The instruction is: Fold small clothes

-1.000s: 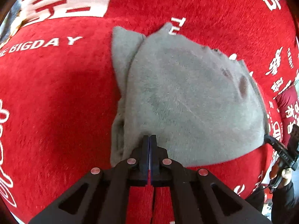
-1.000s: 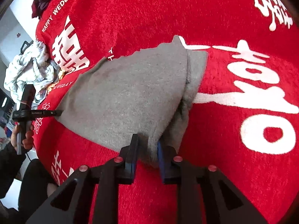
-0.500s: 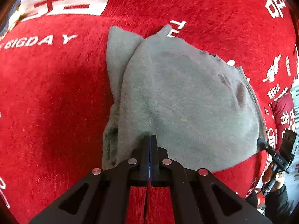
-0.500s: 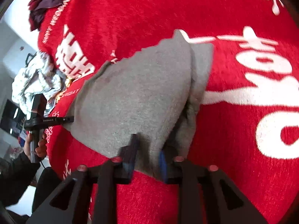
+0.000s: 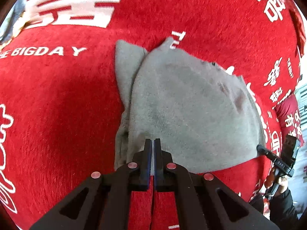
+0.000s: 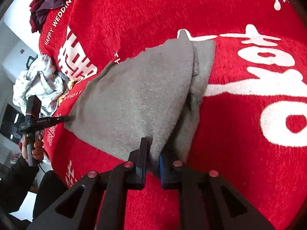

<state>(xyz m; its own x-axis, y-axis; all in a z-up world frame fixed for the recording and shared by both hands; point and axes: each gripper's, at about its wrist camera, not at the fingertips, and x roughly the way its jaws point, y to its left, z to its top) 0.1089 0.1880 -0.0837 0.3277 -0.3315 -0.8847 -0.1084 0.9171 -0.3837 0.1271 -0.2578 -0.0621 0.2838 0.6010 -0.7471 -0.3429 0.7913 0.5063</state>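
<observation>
A small grey garment (image 5: 191,111) lies partly folded on a red cloth with white lettering (image 5: 57,115). My left gripper (image 5: 152,143) is shut on the garment's near corner, with only a thin slit between the jaws. In the right wrist view the same grey garment (image 6: 145,95) spreads toward the far left. My right gripper (image 6: 152,149) is shut on the thick bunched near corner. Each gripper shows in the other's view, the right gripper at the garment's far edge (image 5: 276,161) and the left gripper likewise (image 6: 44,122).
A crumpled pale garment (image 6: 38,82) lies at the red cloth's far left edge. A dark purple and maroon clothes heap (image 6: 46,2) sits at the far corner. The cloth's edge drops off at left in the right wrist view (image 6: 57,153).
Both grippers keep their hold on the corners. The garment has shifted a little, first nearer and then back away from the left camera, and sags more in the right view.
</observation>
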